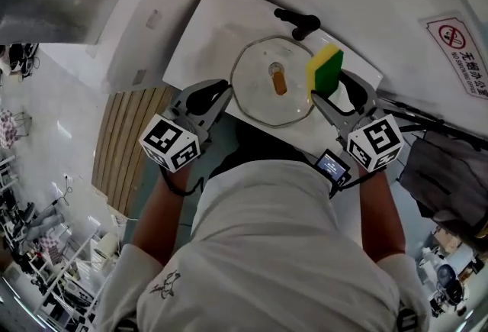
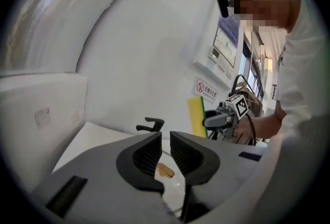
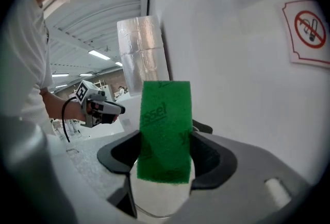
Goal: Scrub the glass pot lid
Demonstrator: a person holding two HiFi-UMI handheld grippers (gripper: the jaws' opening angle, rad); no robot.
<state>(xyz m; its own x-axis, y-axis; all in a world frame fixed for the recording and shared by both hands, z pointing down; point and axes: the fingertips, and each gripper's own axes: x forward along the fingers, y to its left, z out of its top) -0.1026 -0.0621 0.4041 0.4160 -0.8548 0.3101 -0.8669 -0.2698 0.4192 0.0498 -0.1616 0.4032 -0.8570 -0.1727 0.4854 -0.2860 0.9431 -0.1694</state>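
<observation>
The round glass pot lid (image 1: 258, 98) lies flat on a white counter (image 1: 206, 33), its brown knob (image 1: 279, 82) at the centre. My left gripper (image 1: 223, 90) hovers at the lid's left rim. Its jaws stand a narrow gap apart with nothing between them, and the knob (image 2: 165, 170) shows beyond them. My right gripper (image 1: 328, 86) is at the lid's right side, shut on a yellow and green sponge (image 1: 325, 69) that stands upright in its jaws. In the right gripper view the green face of the sponge (image 3: 165, 130) fills the gap above the lid (image 3: 154, 202).
A black handle (image 1: 297, 20) juts up on the counter just behind the lid. A white wall with a no-smoking sign (image 1: 456, 48) rises behind it. A white box-shaped block (image 2: 41, 115) stands at the left. The person's body is close against the counter's near edge.
</observation>
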